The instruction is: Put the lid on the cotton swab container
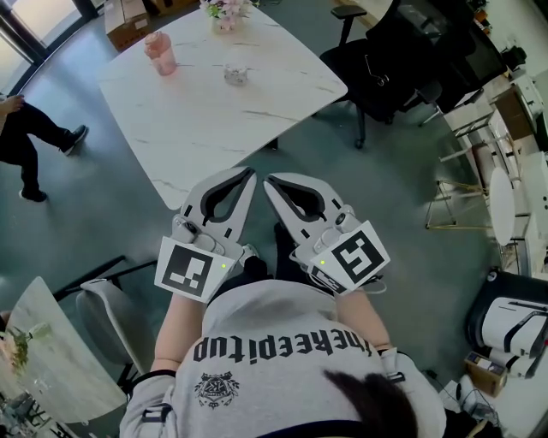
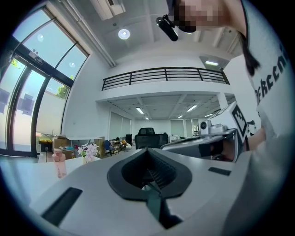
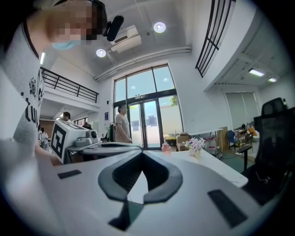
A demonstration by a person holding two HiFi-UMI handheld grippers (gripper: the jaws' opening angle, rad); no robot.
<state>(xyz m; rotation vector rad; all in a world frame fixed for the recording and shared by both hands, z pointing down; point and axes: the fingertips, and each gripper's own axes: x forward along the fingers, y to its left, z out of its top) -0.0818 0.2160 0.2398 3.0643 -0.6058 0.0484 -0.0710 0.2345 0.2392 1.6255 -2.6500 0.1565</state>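
Note:
A small clear container [image 1: 235,73] stands on the far part of the white marble table [image 1: 197,128]; whether it has a lid I cannot tell at this distance. Both grippers are held close to my body, short of the table's near edge, pointing at it. My left gripper [image 1: 250,173] is shut, its tips meeting, with nothing in it [image 2: 147,150]. Just to its right, my right gripper [image 1: 267,180] is shut and empty too [image 3: 142,153]. Each gripper shows in the other's view: the right gripper [image 2: 216,134], the left gripper [image 3: 85,138].
A pink bottle [image 1: 160,53] and a vase of flowers [image 1: 224,12] share the table's far end. A black office chair [image 1: 377,51] stands right of the table. A person [image 1: 26,128] stands at the left. A chair [image 1: 107,316] is at my lower left.

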